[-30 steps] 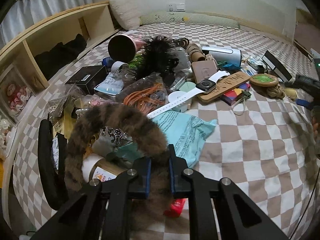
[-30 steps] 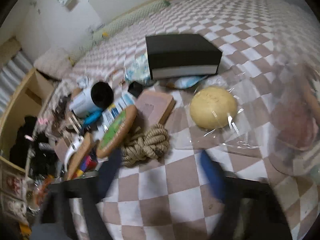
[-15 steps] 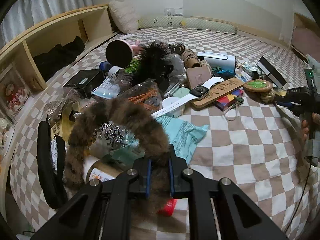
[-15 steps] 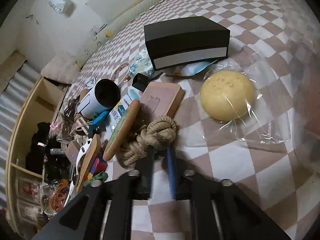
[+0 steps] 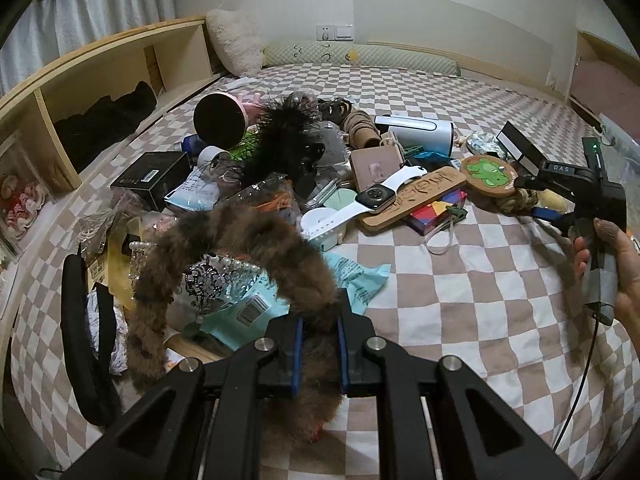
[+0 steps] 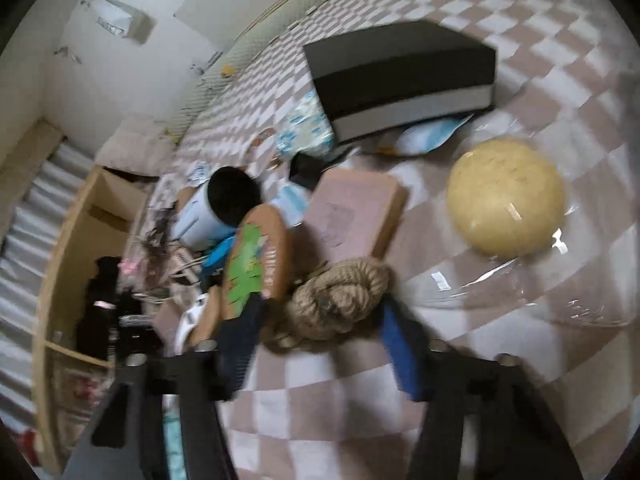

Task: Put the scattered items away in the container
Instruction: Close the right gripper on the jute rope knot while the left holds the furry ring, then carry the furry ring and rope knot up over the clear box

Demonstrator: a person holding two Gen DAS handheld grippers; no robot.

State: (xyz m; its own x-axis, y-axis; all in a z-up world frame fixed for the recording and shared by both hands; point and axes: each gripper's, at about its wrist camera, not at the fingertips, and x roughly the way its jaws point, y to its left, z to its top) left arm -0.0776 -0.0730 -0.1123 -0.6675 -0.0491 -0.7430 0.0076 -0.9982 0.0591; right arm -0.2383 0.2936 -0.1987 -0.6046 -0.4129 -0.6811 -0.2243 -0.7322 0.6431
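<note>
Two grippers are at work on the bed (image 5: 460, 300). My left gripper (image 5: 319, 354) is clenched on the brown furry headband (image 5: 240, 240), lifted over the clutter left of the rope knot (image 6: 340, 300); its loose end could snag the pearl tiara (image 5: 208, 276) beneath. My right gripper (image 6: 320, 340) is spread wide around the rope knot, though blur hides contact. Closing now could also pinch the round wooden coaster (image 6: 256, 256) touching the knot's left. No container is clearly visible.

Left wrist low over bed clutter, right wrist close, both showing rope coil (image 5: 516, 200) (image 6: 340, 300)
</note>
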